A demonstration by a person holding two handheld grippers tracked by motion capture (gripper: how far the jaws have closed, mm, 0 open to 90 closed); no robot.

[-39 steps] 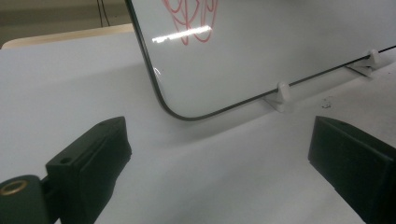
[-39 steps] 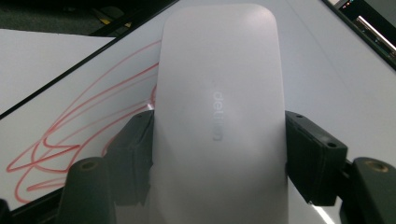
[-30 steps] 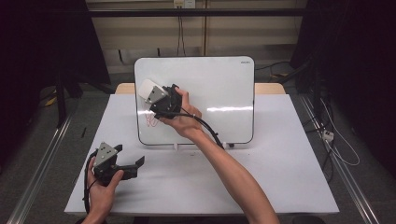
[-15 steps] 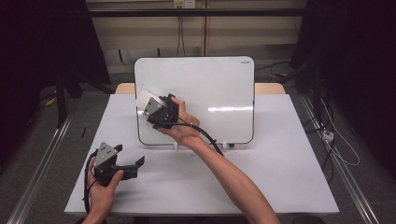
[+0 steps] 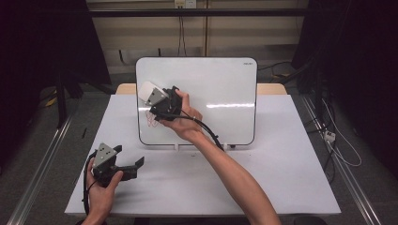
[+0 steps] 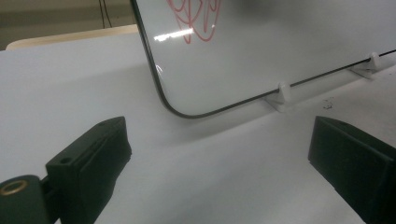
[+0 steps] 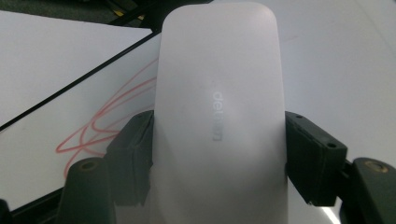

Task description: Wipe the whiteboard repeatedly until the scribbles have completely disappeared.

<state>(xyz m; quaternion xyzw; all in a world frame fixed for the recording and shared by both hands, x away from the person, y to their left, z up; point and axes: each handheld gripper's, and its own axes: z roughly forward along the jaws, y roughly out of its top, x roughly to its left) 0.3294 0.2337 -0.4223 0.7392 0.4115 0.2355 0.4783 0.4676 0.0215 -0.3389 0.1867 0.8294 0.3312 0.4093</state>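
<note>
the right tongs (image 5: 157,101) pinch a white eraser (image 7: 219,116) by its two long sides, holding it against the upright whiteboard (image 5: 220,93) toward its 9 o'clock edge, just above the red scribble (image 7: 102,126). the left tongs (image 5: 129,164) are spread with nothing between them, resting low on the white surface (image 5: 263,178) at the whiteboard's 7 o'clock, apart from it.

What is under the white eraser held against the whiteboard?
Red scribbles run out from beside the eraser, which the right gripper holds on the whiteboard. Whatever lies beneath the eraser is covered.
</note>
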